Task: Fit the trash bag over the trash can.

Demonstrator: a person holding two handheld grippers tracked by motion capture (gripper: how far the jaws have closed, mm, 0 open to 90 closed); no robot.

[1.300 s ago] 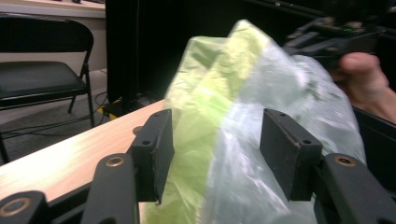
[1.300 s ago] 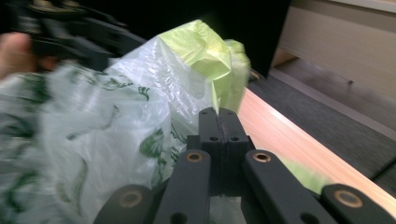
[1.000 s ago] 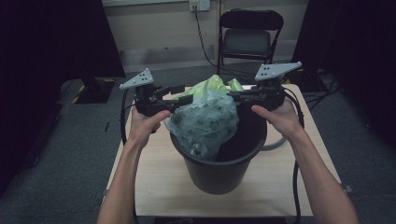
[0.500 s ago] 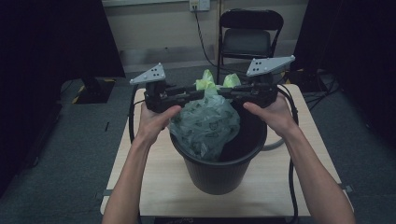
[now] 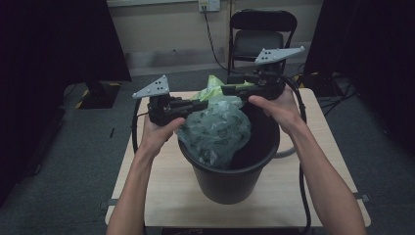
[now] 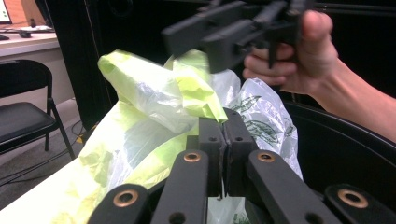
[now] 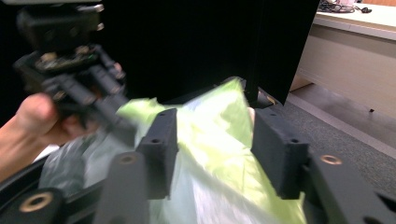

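Crumpled bag (image 5: 215, 128) — translucent, leaf-printed, yellow-green

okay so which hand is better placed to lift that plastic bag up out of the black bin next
Left, probably. The left gripper is already shut on the plastic bag, pinching a fold near its top. The right gripper has just been opening; bag film lies between its jaws, unpressed. It would need to re-grip above the black bin first.

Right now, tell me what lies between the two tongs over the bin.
In the high view, the bunched yellow-green top of the plastic bag lies between the left tongs and the right tongs, above the black bin.
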